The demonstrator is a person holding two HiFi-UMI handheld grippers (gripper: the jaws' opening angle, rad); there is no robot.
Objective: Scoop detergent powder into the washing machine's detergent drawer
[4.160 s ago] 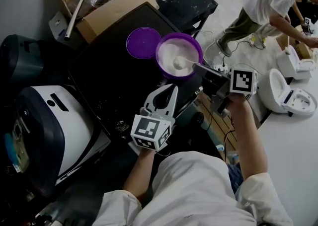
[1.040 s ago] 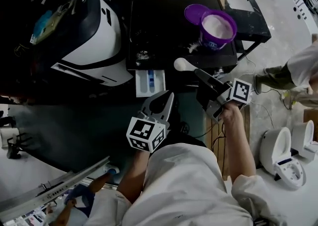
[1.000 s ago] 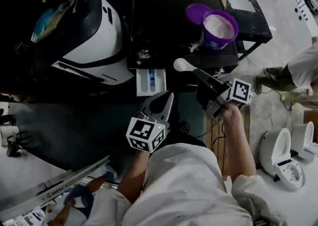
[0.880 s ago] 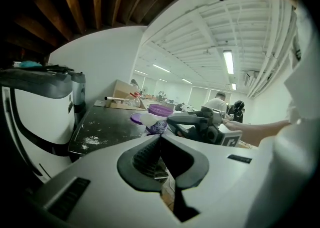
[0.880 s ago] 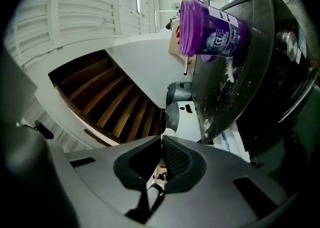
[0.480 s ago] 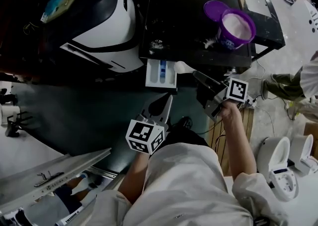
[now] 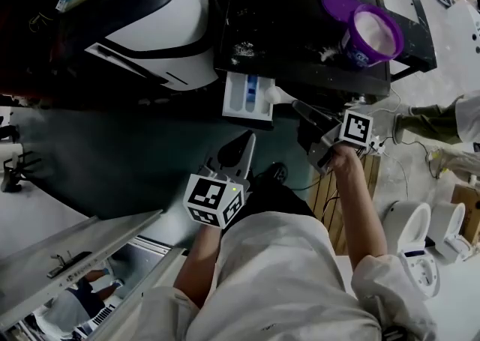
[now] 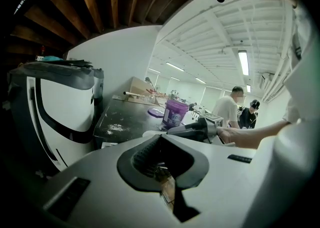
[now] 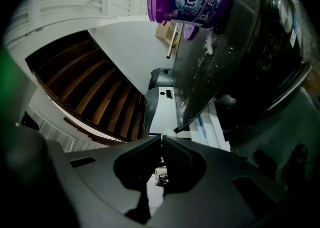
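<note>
While the right gripper (image 7: 298,106) has its jaws clamped on the handle of a white scoop (image 7: 274,94), the left gripper (image 7: 248,138) hangs below it with jaws pressed together on nothing. The scoop's round bowl sits at the right edge of the detergent drawer (image 7: 238,97), a white tray with a blue compartment, pulled out of the washing machine (image 7: 154,28). On the black table (image 7: 300,17) stands a purple tub (image 7: 353,41) of white powder (image 7: 375,32), its lid (image 7: 339,1) just beside it.

The tub's printed label shows clearly only in the right gripper view. Only the left gripper view shows the lit ceiling (image 8: 243,61), with two people (image 8: 227,111) standing beyond the tub.

There are two grippers, one scoop, one drawer, one tub and one lid.
</note>
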